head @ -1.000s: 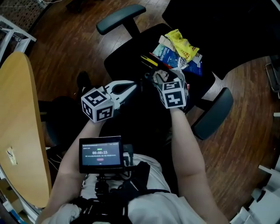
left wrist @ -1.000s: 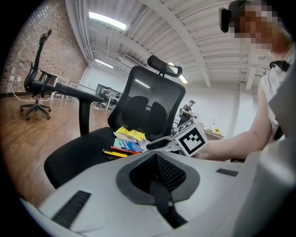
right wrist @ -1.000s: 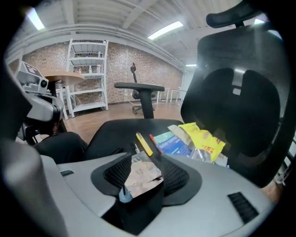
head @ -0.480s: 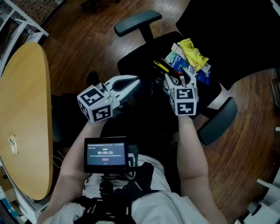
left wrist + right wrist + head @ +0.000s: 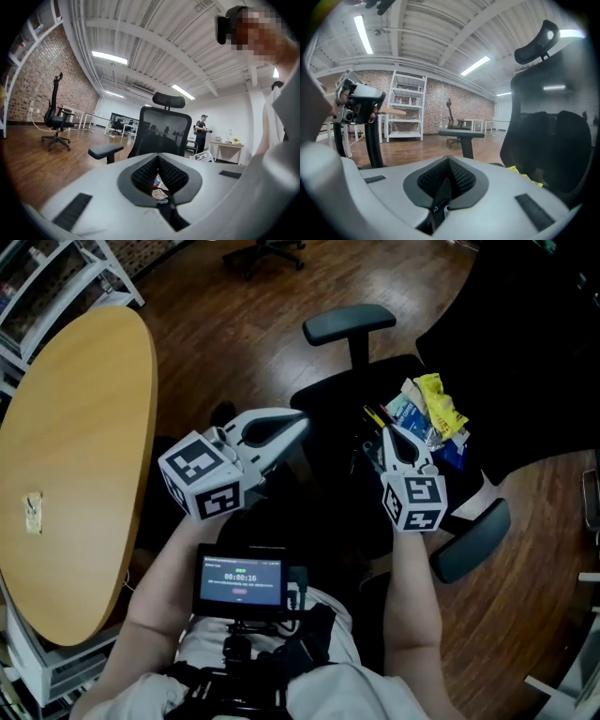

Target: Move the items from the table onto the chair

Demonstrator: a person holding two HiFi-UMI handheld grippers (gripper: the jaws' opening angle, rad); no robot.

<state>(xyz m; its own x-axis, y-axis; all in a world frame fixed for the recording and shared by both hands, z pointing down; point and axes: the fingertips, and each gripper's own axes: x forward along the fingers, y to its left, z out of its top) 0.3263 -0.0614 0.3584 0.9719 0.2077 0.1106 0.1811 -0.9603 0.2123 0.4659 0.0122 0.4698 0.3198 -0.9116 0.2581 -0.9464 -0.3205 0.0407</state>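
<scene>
Several items lie in a pile (image 5: 427, 418) on the seat of the black office chair (image 5: 328, 493): a yellow bag (image 5: 441, 407), blue packets and pencils (image 5: 375, 415). My right gripper (image 5: 385, 430) hangs just left of the pile, shut and empty; its pads meet in the right gripper view (image 5: 449, 161), with a yellow edge (image 5: 525, 174) beside them. My left gripper (image 5: 302, 420) is over the seat's left side, also shut with nothing in it (image 5: 158, 159). A small pale scrap (image 5: 35, 513) lies on the round wooden table (image 5: 75, 427).
The chair's armrests (image 5: 349, 324) (image 5: 472, 538) flank the seat. White shelving (image 5: 56, 277) stands beyond the table. A small monitor (image 5: 242, 579) is mounted at my chest. Another office chair (image 5: 55, 117) and a person (image 5: 202, 133) are far off across the wooden floor.
The right gripper's jaws stood open at the pile half a second ago and are now closed, drawn slightly back. The view has swung left, showing more of the table.
</scene>
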